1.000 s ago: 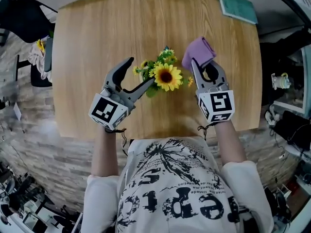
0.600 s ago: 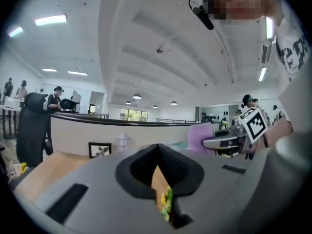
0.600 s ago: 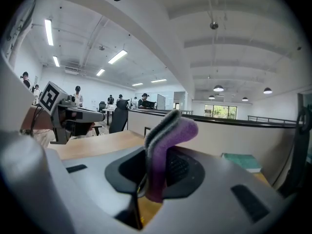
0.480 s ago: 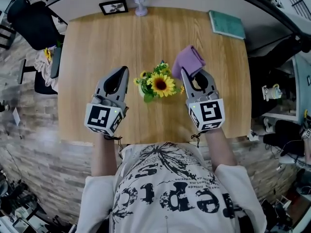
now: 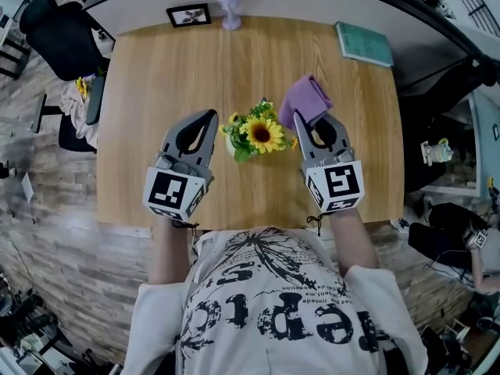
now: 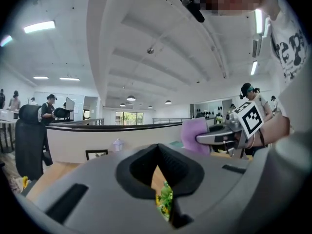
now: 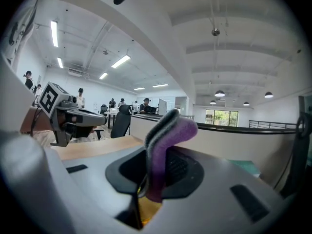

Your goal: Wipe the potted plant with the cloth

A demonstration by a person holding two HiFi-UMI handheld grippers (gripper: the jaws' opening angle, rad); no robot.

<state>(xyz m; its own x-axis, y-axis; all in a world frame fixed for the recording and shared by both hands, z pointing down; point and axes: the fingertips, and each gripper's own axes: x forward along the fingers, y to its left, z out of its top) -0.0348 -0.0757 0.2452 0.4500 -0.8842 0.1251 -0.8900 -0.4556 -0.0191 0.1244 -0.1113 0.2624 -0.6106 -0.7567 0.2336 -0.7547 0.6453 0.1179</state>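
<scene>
Potted plant (image 5: 256, 131) stands free at centre of the bench (image 5: 156, 69). My left tongs (image 5: 208, 119), spread around it a second ago, are pressed together, empty. Right tongs (image 5: 301, 123) pinch the cloth (image 5: 305, 100); wiping looks done.

**Materials and Surface Finish**

The table (image 5: 156, 76) is light wood grain, smooth, with a low sheen. The potted plant (image 5: 258, 131) has matt petals and leaves. Right of the potted plant, the cloth (image 5: 306, 98) is soft, napped purple fabric with a grey backing. Either side of the potted plant, the left gripper (image 5: 209, 117) and right gripper (image 5: 311, 119) have grey matt plastic shells with black matt linings.
</scene>
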